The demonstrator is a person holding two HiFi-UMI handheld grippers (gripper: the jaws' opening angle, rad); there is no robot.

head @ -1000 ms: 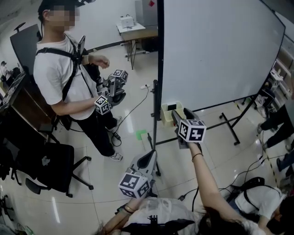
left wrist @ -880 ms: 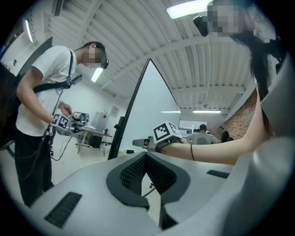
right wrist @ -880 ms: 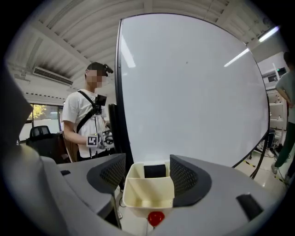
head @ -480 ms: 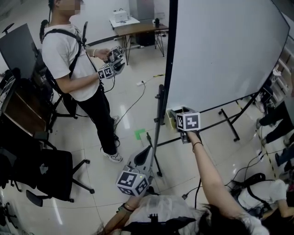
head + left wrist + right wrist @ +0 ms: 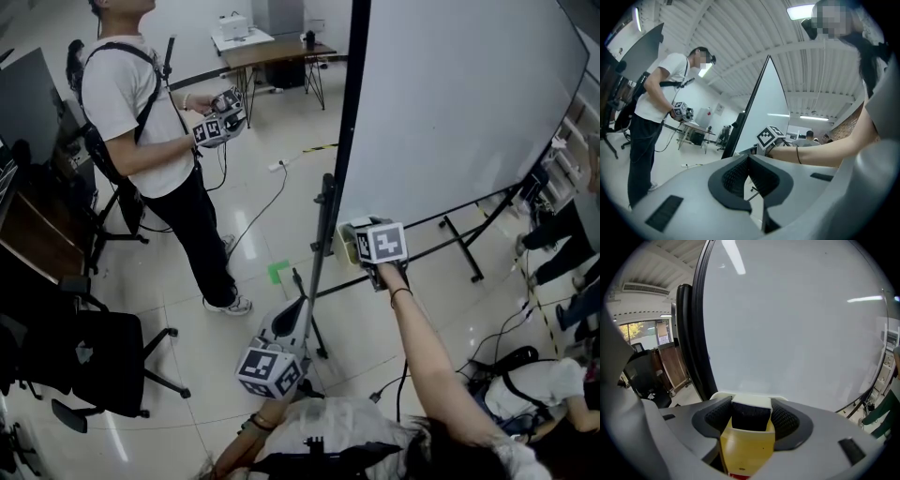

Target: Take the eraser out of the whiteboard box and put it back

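Right gripper [image 5: 367, 242], head view: out at the end of a stretched arm [image 5: 422, 356], tilted down onto the box [image 5: 343, 246] at the lower left corner of the whiteboard [image 5: 459, 103]. Marker cube [image 5: 384, 242] over the jaws, so no reading of the grip or of the box's contents from up here. Left gripper [image 5: 294, 321] low and close to the body, well apart from the box, pointing toward the whiteboard's black edge. Off to the left, a standing person [image 5: 141, 131].

Left gripper view: pads pressed together at the tips, nothing between. Beyond them, the stretched arm and the right gripper's cube at the whiteboard's edge; box itself not to be made out.

Right gripper view: only here the eraser [image 5: 750, 417], upright in the yellow box, black face toward the camera, white strip along its top, whiteboard filling the background. Jaws just now closing in, one pad on each side of the eraser, no gap visible on either side: pinching it, seated in the box.
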